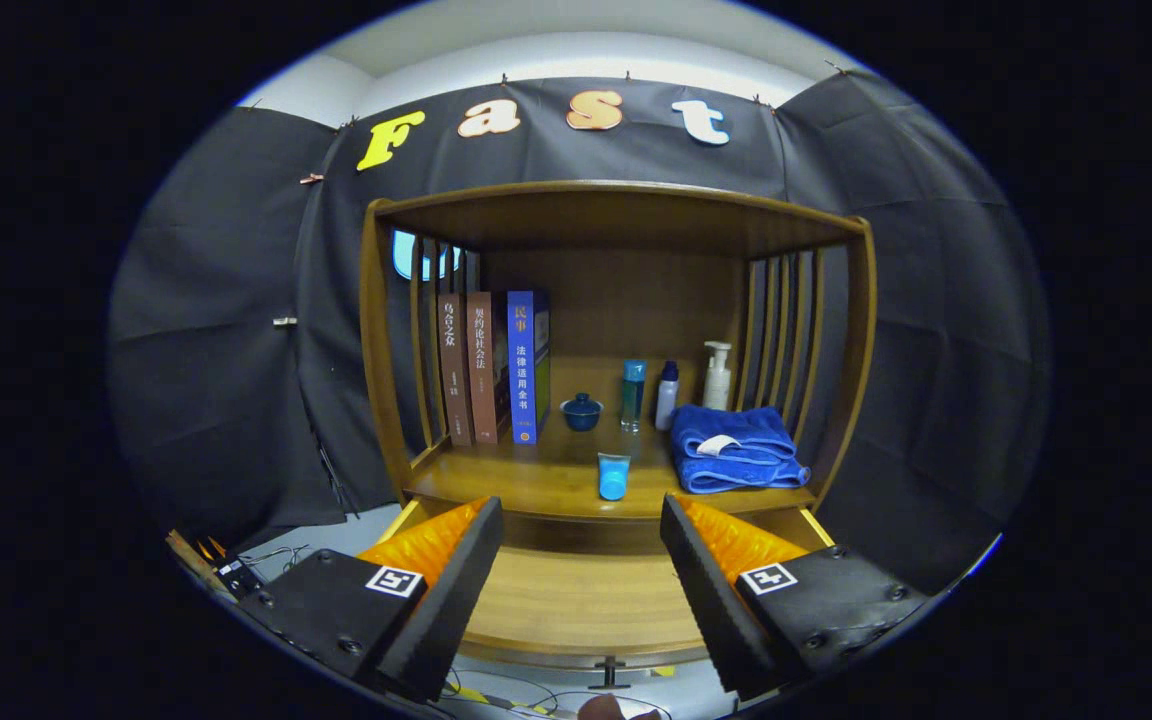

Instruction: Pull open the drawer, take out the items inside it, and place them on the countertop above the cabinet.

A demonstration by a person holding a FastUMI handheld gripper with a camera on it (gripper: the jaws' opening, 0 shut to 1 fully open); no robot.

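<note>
The wooden cabinet's drawer (586, 600) stands pulled out below me, and its bare wooden floor shows between my fingers. Its small dark handle (611, 672) sits on the front edge nearest me. My gripper (581, 505) hangs open above the drawer with nothing between its fingers. Just beyond the fingertips, a light blue tube (613, 476) stands on its cap at the front of the countertop (496, 485). To its right on the countertop lies a folded blue towel (733, 447).
Three books (491, 368) stand upright at the countertop's left. Behind the tube are a small blue lidded cup (582, 411), a teal bottle (633, 394), a white bottle with a blue cap (667, 395) and a white pump bottle (717, 376). Slatted side walls and a top board enclose the shelf. Cables lie on the floor below.
</note>
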